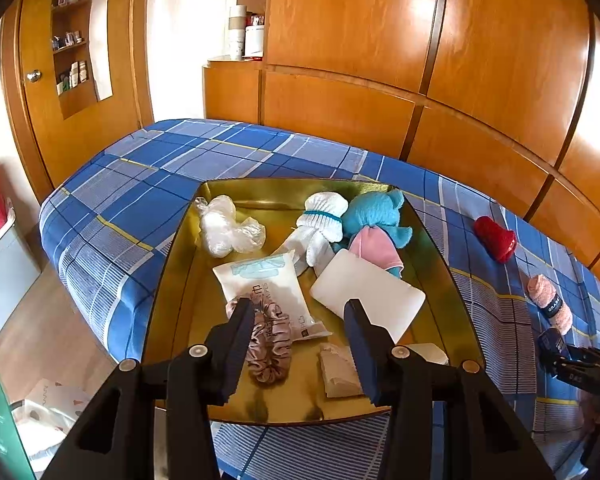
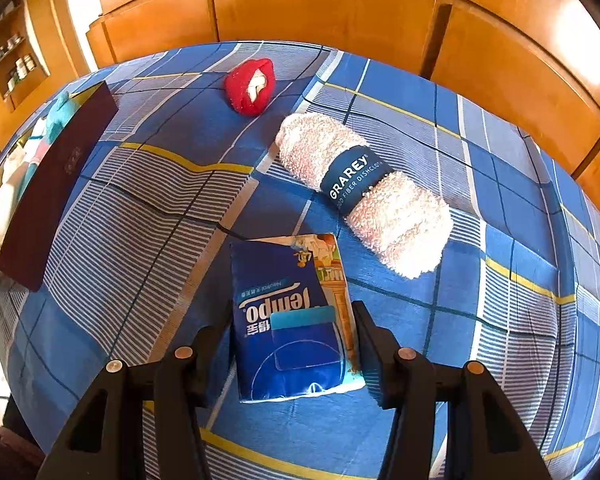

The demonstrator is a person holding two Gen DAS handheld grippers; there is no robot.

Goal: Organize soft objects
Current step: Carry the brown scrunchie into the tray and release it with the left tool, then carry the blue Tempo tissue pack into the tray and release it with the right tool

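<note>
A gold tray [image 1: 188, 280] on the bed holds a brown scrunchie [image 1: 270, 344], a wipes pack [image 1: 266, 288], a white pad [image 1: 366, 294], a white sock roll [image 1: 320, 224], a blue plush [image 1: 380, 210], a pink item [image 1: 374, 246] and a plastic bag [image 1: 226, 226]. My left gripper [image 1: 298, 320] is open and empty above the tray's near end. My right gripper [image 2: 292, 326] has its jaws around a blue Tempo tissue pack [image 2: 288, 320] lying on the bed. A pink rolled dishcloth [image 2: 364, 188] and a red item [image 2: 252, 86] lie beyond it.
The bed has a blue plaid cover [image 1: 148, 184]. Wooden wardrobe panels [image 1: 460, 60] run behind it. The tray's dark side [image 2: 56, 184] shows at the left of the right wrist view. The floor and a drawer unit [image 1: 4, 276] lie left of the bed.
</note>
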